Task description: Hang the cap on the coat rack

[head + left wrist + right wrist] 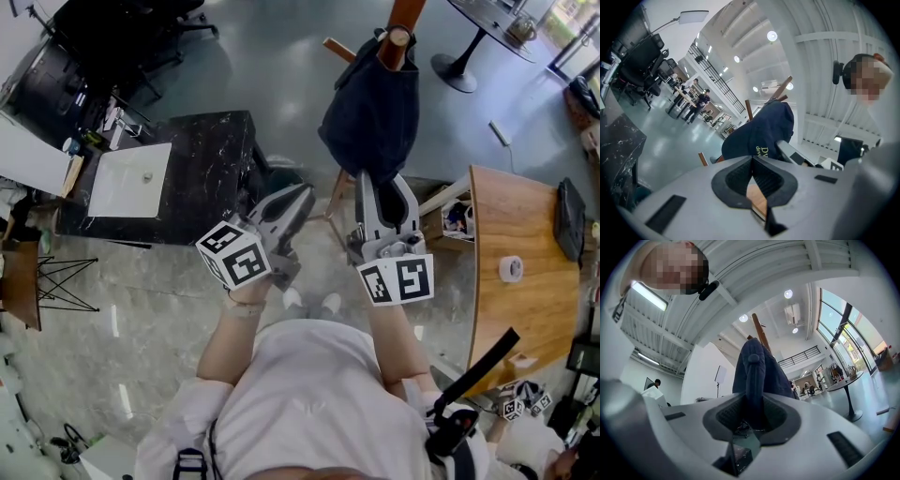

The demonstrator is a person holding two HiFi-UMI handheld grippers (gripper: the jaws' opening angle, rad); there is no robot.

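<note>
Right gripper view: the right gripper has its ribbed black pads clamped on the soft navy cloth cap, which drapes over a round wooden peg of the coat rack. The left gripper sits pressed together, empty, near the cap.

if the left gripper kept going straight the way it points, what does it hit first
Probably the cap at the rack. It sits just past the left gripper's shut, empty fingers, slightly right of centre. Depth is unclear, so it might meet the right gripper, which is gripping the cap.
</note>
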